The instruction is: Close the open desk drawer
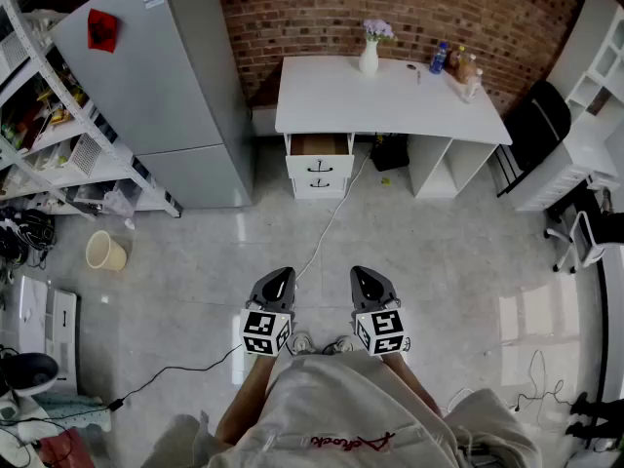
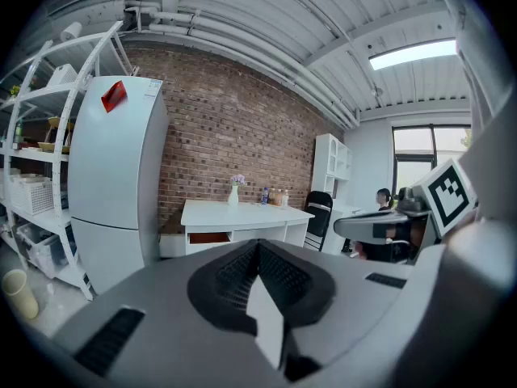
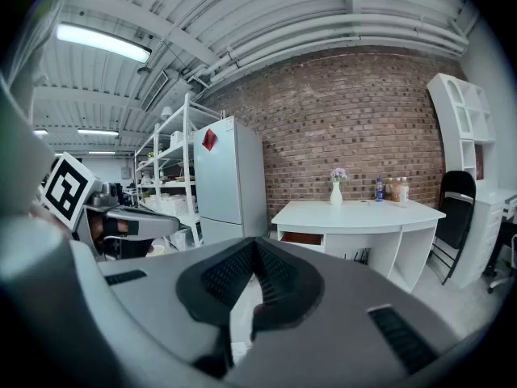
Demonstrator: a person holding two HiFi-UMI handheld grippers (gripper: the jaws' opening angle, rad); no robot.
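A white desk (image 1: 390, 96) stands against the brick wall at the far side of the room. Its top drawer (image 1: 320, 147) is pulled out, showing a brown inside; two shut drawers sit below it. The same desk (image 2: 242, 213) and open drawer (image 2: 209, 238) show small and far in the left gripper view, and the desk (image 3: 359, 212) with the drawer (image 3: 301, 238) likewise in the right gripper view. My left gripper (image 1: 278, 285) and right gripper (image 1: 368, 283) are held side by side close to my body, far from the desk. Both are shut with nothing between their jaws.
A grey fridge (image 1: 161, 76) stands left of the desk, with metal shelving (image 1: 58, 135) further left. A white cable (image 1: 331, 217) runs across the floor from the desk toward me. A beige bucket (image 1: 105, 251) sits on the floor. A black folding chair (image 1: 534, 125) stands right of the desk.
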